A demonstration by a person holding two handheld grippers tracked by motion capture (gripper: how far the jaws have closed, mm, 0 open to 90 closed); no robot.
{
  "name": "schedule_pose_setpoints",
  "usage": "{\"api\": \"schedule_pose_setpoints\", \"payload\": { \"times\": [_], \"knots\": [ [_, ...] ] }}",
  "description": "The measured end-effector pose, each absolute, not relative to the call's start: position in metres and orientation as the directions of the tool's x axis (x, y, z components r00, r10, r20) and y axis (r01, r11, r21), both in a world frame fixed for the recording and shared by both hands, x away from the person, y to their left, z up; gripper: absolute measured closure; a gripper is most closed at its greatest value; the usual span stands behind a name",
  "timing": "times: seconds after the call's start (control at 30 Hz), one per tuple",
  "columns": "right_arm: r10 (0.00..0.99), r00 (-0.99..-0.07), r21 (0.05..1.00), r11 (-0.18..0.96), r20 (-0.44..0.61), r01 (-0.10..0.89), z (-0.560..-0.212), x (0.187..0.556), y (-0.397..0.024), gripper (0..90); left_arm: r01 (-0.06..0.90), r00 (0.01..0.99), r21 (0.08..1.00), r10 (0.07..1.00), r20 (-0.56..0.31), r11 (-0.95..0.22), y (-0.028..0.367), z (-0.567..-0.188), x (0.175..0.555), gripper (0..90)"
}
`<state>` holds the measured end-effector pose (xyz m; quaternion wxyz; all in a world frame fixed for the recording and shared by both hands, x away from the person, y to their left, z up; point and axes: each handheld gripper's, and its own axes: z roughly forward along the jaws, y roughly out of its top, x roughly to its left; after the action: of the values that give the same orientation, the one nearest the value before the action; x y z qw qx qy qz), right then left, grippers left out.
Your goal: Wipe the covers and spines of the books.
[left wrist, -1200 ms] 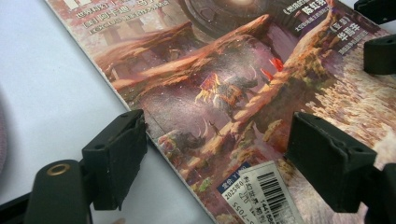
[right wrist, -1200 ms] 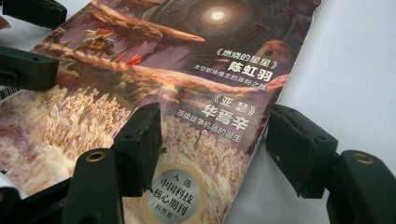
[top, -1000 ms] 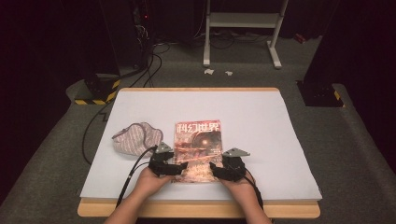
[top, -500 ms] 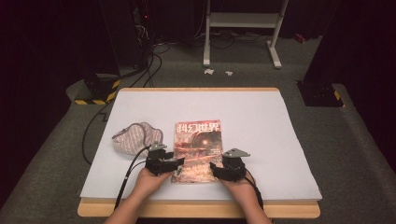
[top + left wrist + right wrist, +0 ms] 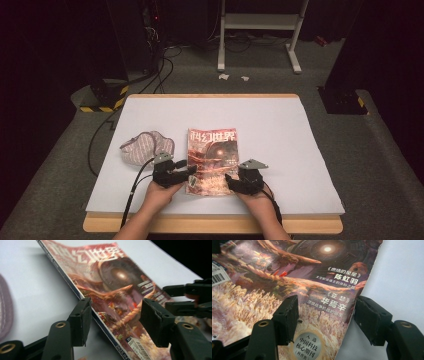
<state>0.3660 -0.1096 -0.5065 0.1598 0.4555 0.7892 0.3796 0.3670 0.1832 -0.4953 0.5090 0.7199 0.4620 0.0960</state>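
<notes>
A magazine (image 5: 212, 160) with a red-brown cover lies flat on the white desk (image 5: 280, 135), near its front edge and about midway across. A striped fabric pouch (image 5: 146, 146) lies just beside it on the left.

The person's forearms come in from the bottom of the high view, angled slightly inward, with both hands low over the desk at the magazine's near corners. The left hand (image 5: 161, 192) holds the left tool (image 5: 187, 171) pointing rightward across the near-left corner. In the left gripper view the left tool (image 5: 113, 315) straddles the spine edge: one jaw stands on the bare desk side, the other over the cover, and the edge runs between them. Its jaws have just been closing and now stand half spread, their pads not pressing on the magazine.

The right hand (image 5: 256, 200) holds the right tool (image 5: 231, 181) at the near-right corner, pointing left and slightly forward. In the right gripper view the right tool (image 5: 325, 312) also stands spread, one jaw over the printed cover, the other over the white desk beside the loose page edge, gripping nothing.
</notes>
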Motion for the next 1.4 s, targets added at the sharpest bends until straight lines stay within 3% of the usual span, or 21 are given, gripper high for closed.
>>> {"api": "schedule_pose_setpoints", "payload": {
  "times": [0.5,0.73,0.97,1.03,1.27,1.4],
  "knots": [
    [0.846,-0.525,0.747,0.290,0.093,0.599,-0.507,0.365,-0.110,36.6,0.551,0.580,0.835,0.718,-0.384,0.001,0.182,-0.496,0.359,46.6],
    [0.847,-0.523,0.748,0.288,0.092,0.598,-0.507,0.365,-0.110,36.6,0.544,0.578,0.839,0.735,-0.354,-0.024,0.180,-0.495,0.357,48.0],
    [0.850,-0.519,0.750,0.284,0.092,0.598,-0.507,0.365,-0.111,36.5,0.582,0.602,0.812,0.695,-0.394,-0.043,0.176,-0.500,0.356,51.1],
    [0.849,-0.520,0.750,0.286,0.089,0.596,-0.507,0.365,-0.111,36.4,0.560,0.610,0.824,0.714,-0.343,-0.082,0.170,-0.501,0.353,50.2],
    [0.845,-0.528,0.753,0.291,0.086,0.590,-0.506,0.364,-0.111,33.1,0.548,0.617,0.831,0.716,-0.327,-0.093,0.174,-0.497,0.353,49.6],
    [0.830,-0.557,0.784,0.326,0.030,0.528,-0.499,0.357,-0.108,32.5,0.543,0.624,0.834,0.709,-0.328,-0.093,0.176,-0.495,0.351,48.5]
  ]
}}
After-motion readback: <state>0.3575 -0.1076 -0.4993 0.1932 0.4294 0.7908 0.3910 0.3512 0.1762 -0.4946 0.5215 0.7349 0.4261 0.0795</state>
